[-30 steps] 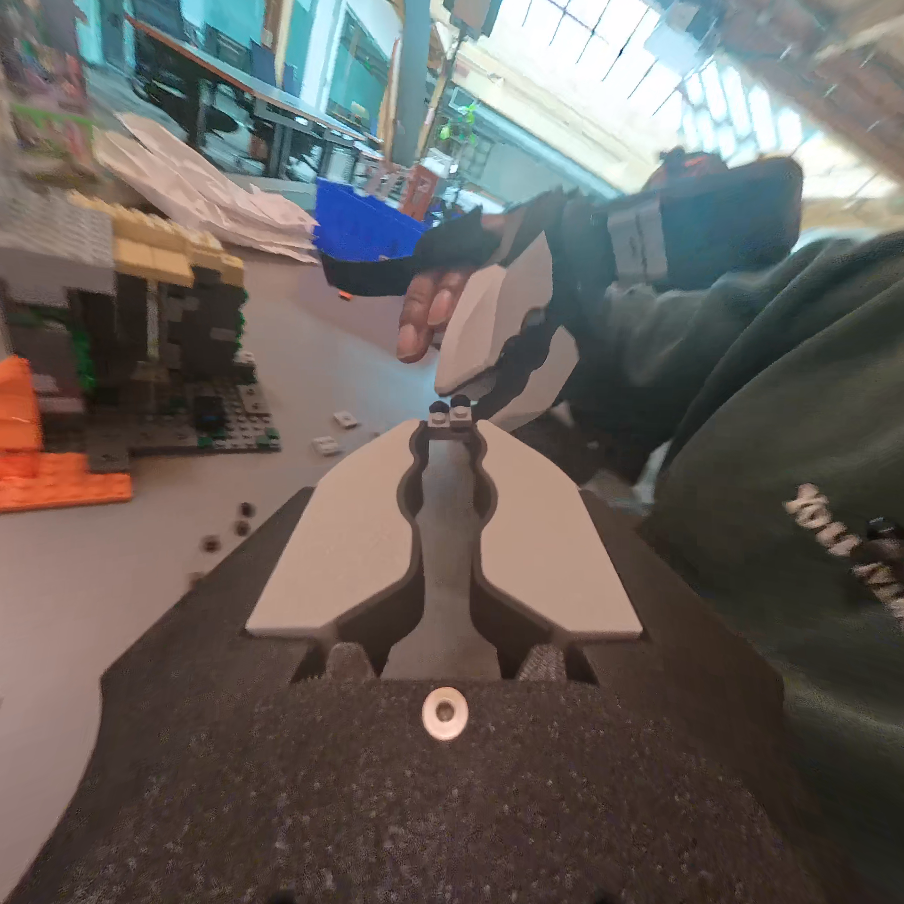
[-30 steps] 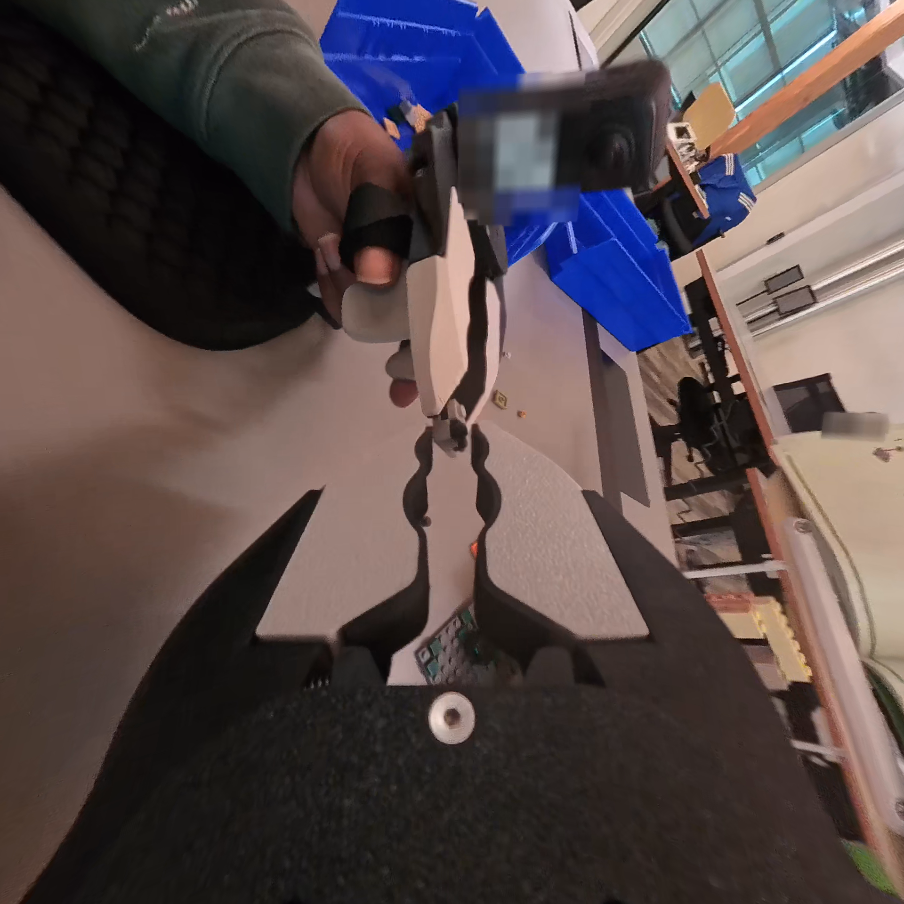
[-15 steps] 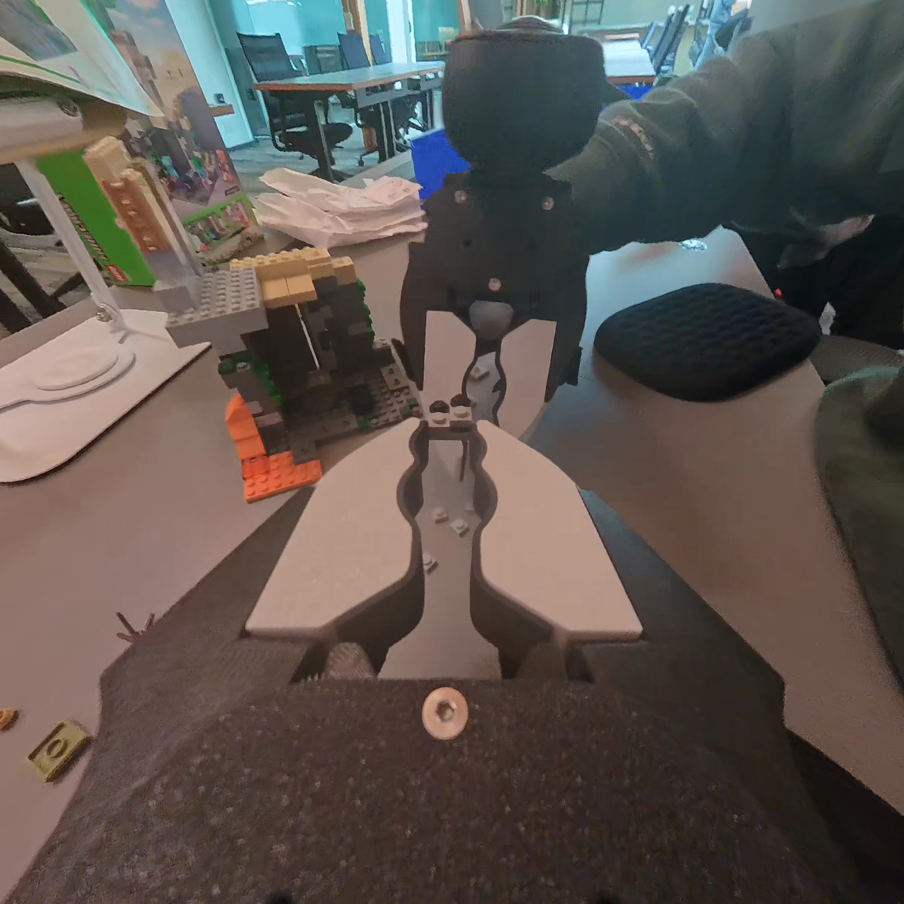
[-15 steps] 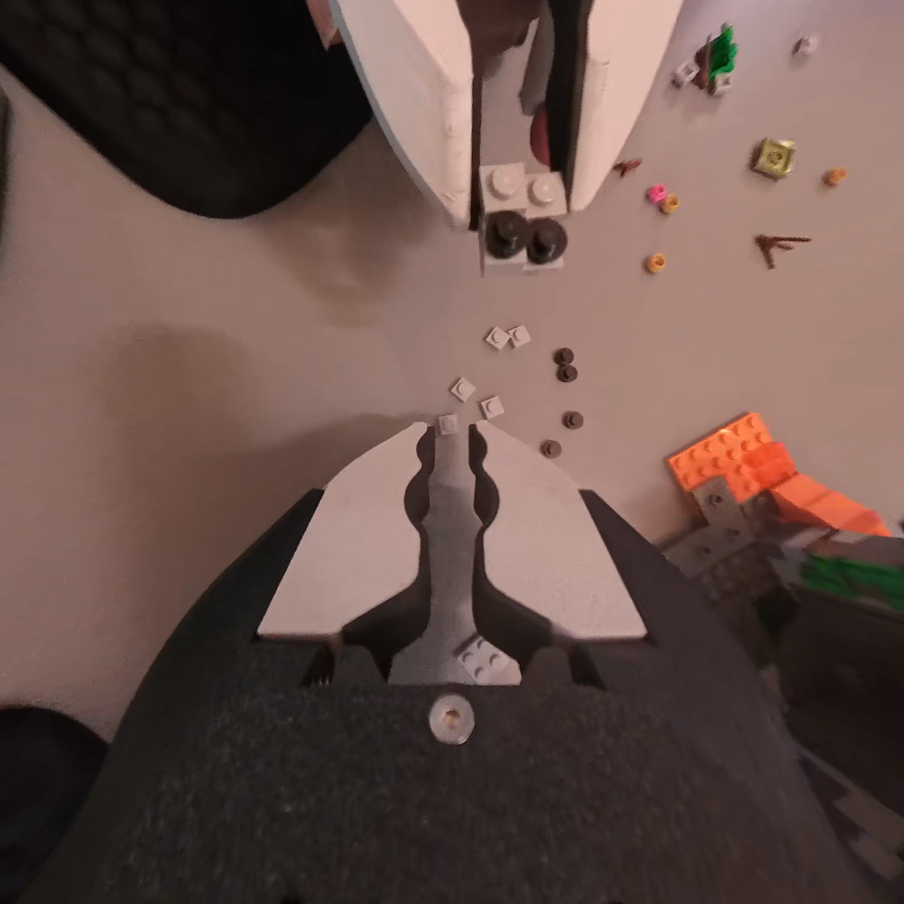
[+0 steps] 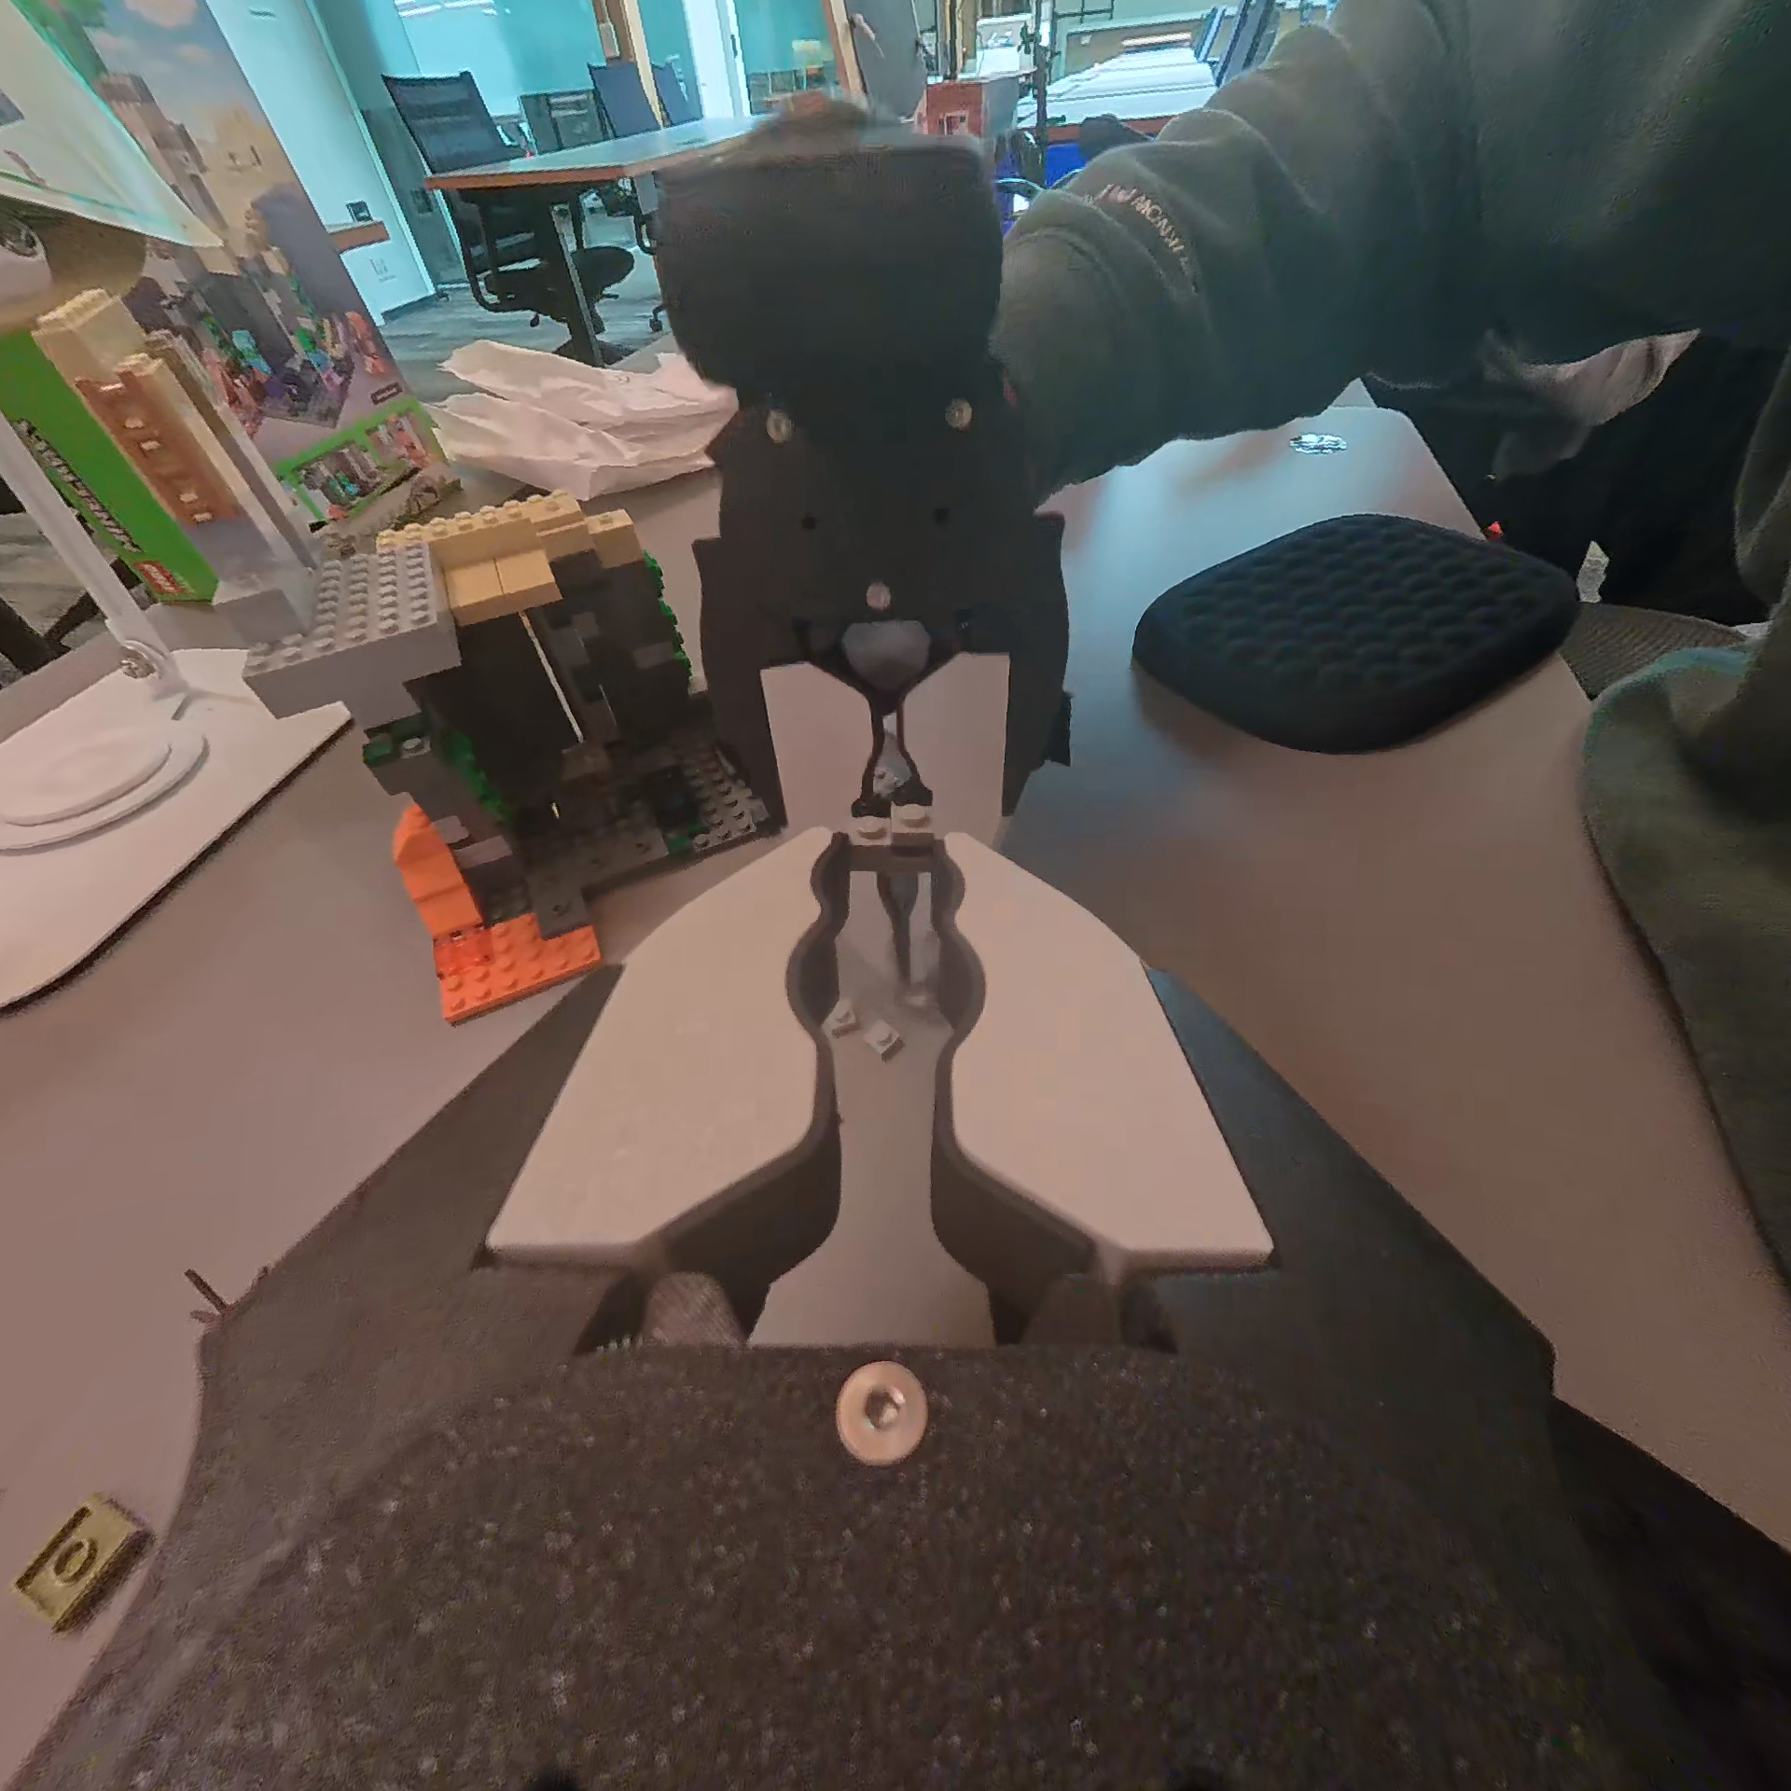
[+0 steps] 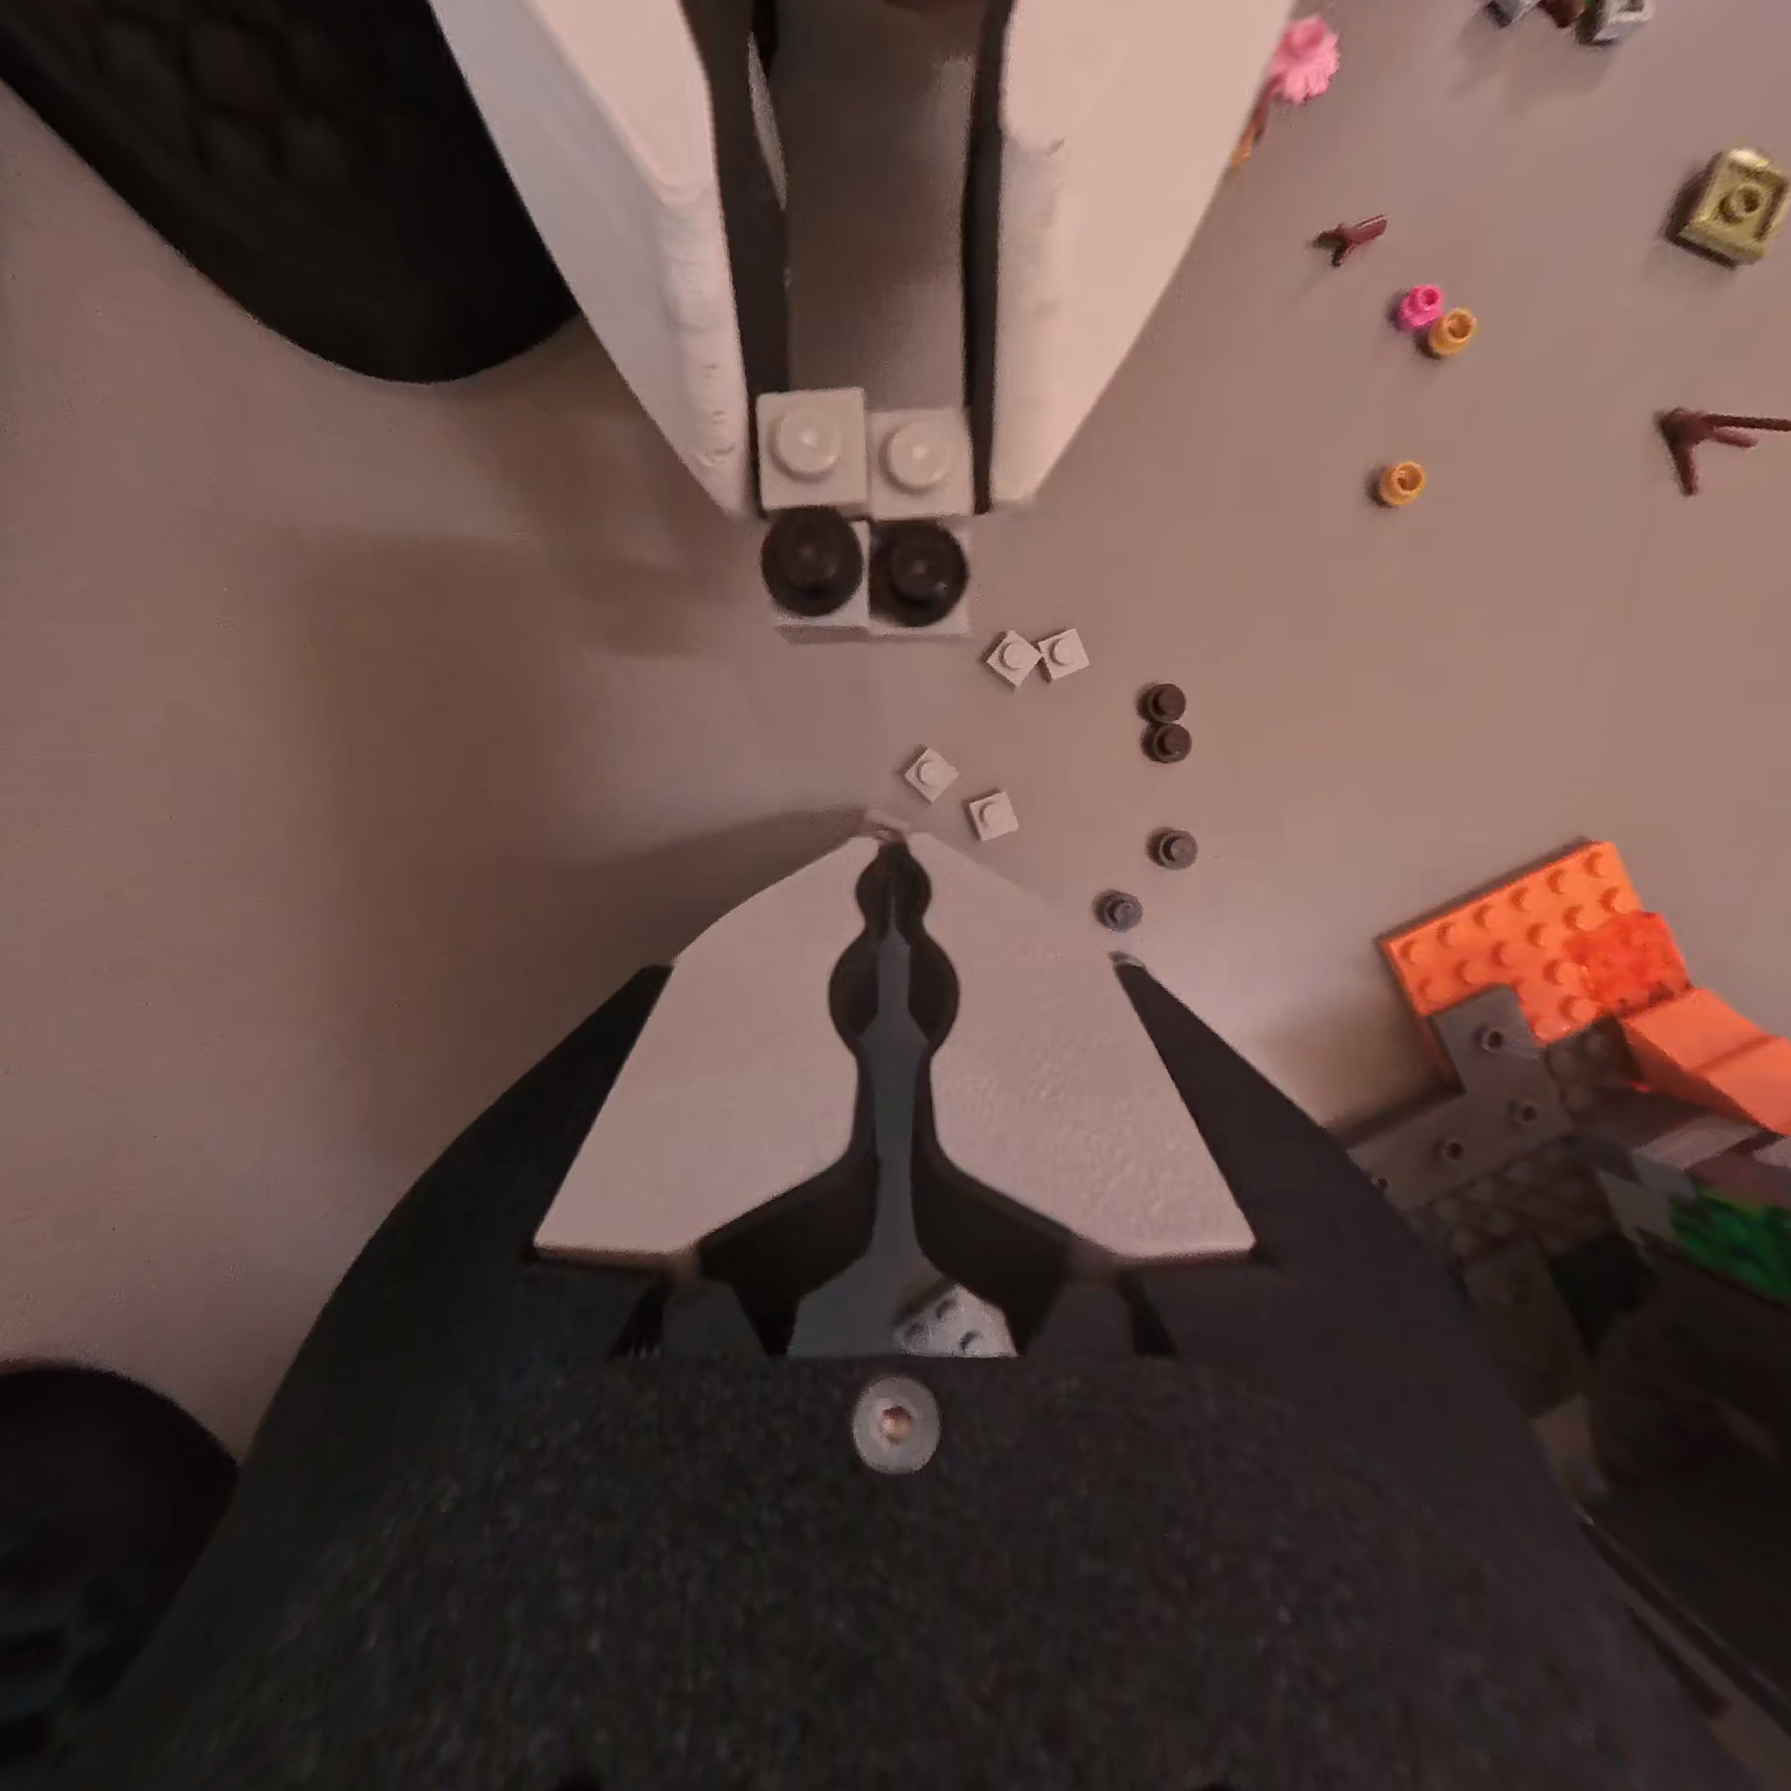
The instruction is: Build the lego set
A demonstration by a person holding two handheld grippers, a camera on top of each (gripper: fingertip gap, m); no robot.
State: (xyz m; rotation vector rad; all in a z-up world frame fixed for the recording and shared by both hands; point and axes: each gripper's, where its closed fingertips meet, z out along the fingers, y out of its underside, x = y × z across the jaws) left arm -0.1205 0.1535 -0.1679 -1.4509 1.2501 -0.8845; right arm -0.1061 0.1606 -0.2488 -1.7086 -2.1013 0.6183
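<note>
My left gripper [image 5: 892,851] is shut on a small grey plate assembly [image 5: 892,829] that carries two pale square plates and two dark round studs. It holds the assembly above the table. The right wrist view shows the assembly [image 6: 863,514] held between the left fingers [image 6: 620,242]. My right gripper [image 6: 887,841] points down at the table with its jaws shut. A pale sliver [image 6: 884,824] shows at the very tips; I cannot tell whether it is pinched. In the left wrist view the right gripper [image 5: 909,979] stands just behind the assembly.
Loose pale square plates [image 6: 1008,659] and dark round studs [image 6: 1166,722] lie right of my right gripper's tips. The partly built model on its orange plate [image 5: 514,969] stands at the left. A black pad [image 5: 1357,630], white bags [image 5: 581,417] and the set's box [image 5: 242,339] lie farther off. Some 8 cm of space lies between my two pairs of fingers.
My right jaws stood open around a small pale plate on the table and have shut. The right gripper has come lower. My left gripper still holds the assembly.
</note>
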